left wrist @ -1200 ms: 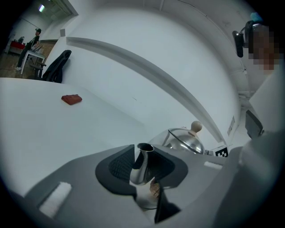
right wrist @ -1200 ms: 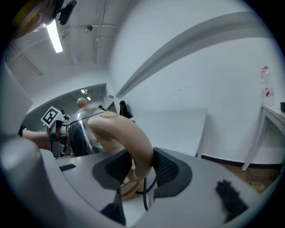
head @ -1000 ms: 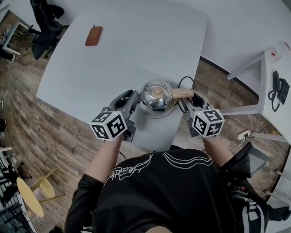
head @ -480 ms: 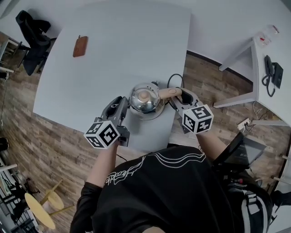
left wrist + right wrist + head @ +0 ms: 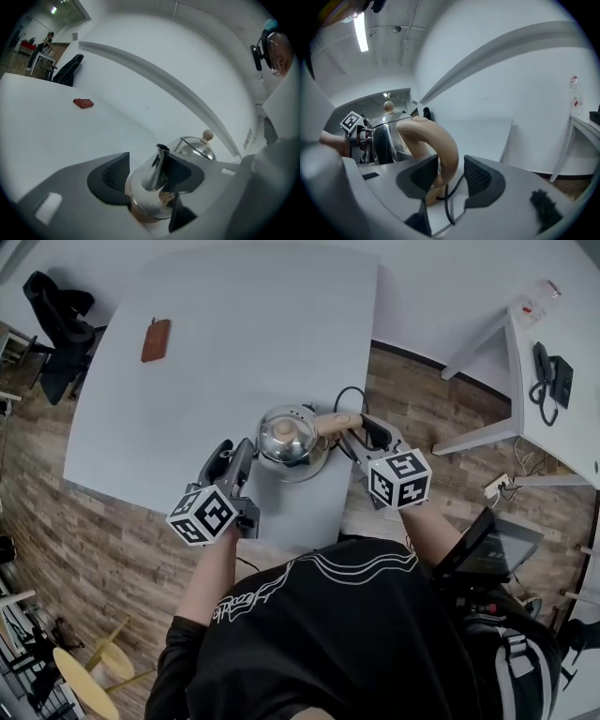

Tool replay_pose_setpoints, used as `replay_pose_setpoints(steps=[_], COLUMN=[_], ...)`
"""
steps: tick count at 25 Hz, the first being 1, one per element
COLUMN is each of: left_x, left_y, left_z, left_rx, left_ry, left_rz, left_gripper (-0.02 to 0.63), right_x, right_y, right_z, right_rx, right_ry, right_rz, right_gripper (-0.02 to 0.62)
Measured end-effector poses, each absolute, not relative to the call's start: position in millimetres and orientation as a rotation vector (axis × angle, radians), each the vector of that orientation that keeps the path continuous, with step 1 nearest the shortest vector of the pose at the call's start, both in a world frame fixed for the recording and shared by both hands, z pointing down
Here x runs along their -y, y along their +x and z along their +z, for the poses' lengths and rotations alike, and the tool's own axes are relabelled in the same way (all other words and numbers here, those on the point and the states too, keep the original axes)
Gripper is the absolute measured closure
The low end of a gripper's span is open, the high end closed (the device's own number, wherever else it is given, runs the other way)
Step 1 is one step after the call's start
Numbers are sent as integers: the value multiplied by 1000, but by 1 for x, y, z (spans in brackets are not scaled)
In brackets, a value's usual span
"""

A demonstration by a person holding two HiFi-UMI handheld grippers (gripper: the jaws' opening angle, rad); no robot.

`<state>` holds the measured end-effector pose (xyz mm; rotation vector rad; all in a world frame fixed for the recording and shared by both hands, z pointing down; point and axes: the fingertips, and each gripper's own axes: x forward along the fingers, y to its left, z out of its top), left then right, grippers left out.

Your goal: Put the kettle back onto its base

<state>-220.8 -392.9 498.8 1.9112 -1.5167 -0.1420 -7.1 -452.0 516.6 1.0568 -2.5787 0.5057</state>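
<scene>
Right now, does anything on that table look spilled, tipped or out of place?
Nothing stands out. The kettle stands upright on the table near its front edge, lid on, with no spill around it; its cord loops beside it.

head view: overhead at the near edge, steeply down on the table [image 5: 253,334] (widest, farthest off) | left gripper view: low at near left, close up, facing the spout [image 5: 157,168] of the kettle [image 5: 145,202] | right gripper view: low at near right, close up, facing its handle [image 5: 440,145] | shared: kettle, all three views
</scene>
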Motion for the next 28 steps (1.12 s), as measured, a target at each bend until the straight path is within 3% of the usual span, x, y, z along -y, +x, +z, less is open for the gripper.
replay_pose_setpoints(steps=[10, 19, 22, 26, 28], left_x=[339, 246, 212, 167, 149], left_y=[-212, -147, -121, -86, -73], left_z=[493, 455, 438, 419, 410], left_rx=[1501, 1314, 1258, 1112, 1056], left_ry=[1915, 2153, 2293, 2387, 2423], left_rz=[-145, -25, 54, 111, 110], left_gripper=[394, 399, 463, 598, 600], right_x=[401, 296, 251, 198, 175], right_y=[17, 9, 5, 4, 2], right_z=[498, 454, 441, 428, 422], right_rx=[2581, 2678, 2735, 2789, 2808], right_ry=[1105, 972, 879, 828, 786], right_rz=[508, 465, 531, 576, 589], right_gripper=[431, 431, 450, 569, 586])
